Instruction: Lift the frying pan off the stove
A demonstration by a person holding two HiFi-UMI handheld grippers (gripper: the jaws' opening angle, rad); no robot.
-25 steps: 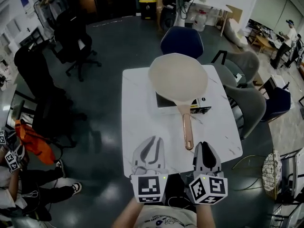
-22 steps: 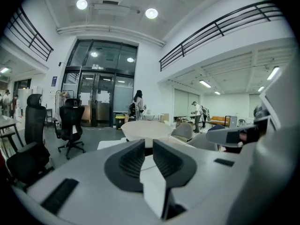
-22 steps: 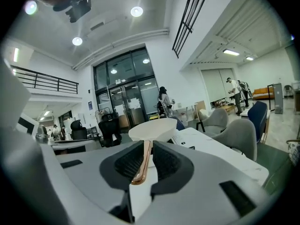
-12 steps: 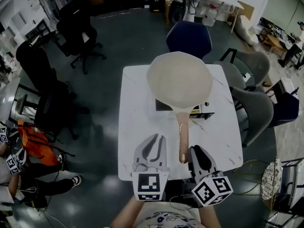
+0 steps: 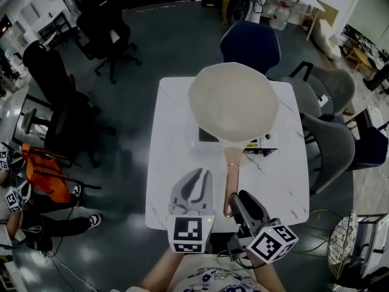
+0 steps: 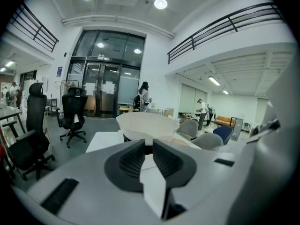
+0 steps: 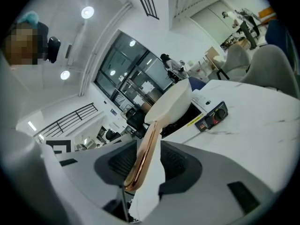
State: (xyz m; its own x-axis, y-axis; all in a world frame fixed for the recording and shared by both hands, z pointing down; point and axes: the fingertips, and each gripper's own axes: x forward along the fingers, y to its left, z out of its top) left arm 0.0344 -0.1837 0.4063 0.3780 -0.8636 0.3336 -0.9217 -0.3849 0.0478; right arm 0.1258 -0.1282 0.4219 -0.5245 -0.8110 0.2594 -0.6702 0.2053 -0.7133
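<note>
Closest to you, your left gripper (image 5: 198,176) hangs over the near edge of the white marble-patterned table (image 5: 167,157). Its black-and-white marker cube (image 5: 189,236) faces up toward your head. Its jaws are clenched together with nothing between them. They point across the table toward the pan and touch nothing.

Just to its right, your right gripper (image 5: 234,198) is rolled to one side, its own marker cube (image 5: 271,243) tilted. Its jaws have just been opening and now stand released, well apart. The end of the slim copper-coloured metal handle (image 7: 144,149) lies between them. In the right gripper view a gap shows between the handle and the right-hand pad, so the pads are not squeezing it. Whether it brushes the other pad you cannot tell.

Follow that handle away from you and it runs to the wide, round, cream-coloured frying pan (image 5: 233,102). The pan sits on top of the small black-and-white tabletop stove (image 5: 265,143) near the middle of the table. It overhangs the stove, whose front panel with its red-and-black knob (image 7: 216,117) peeks out on the right.

Past the table's far edge stands a dark blue padded chair (image 5: 249,44). Grey upholstered chairs (image 5: 331,142) crowd the right side. Black office chairs (image 5: 103,23) stand well apart on the dark floor to the left.
</note>
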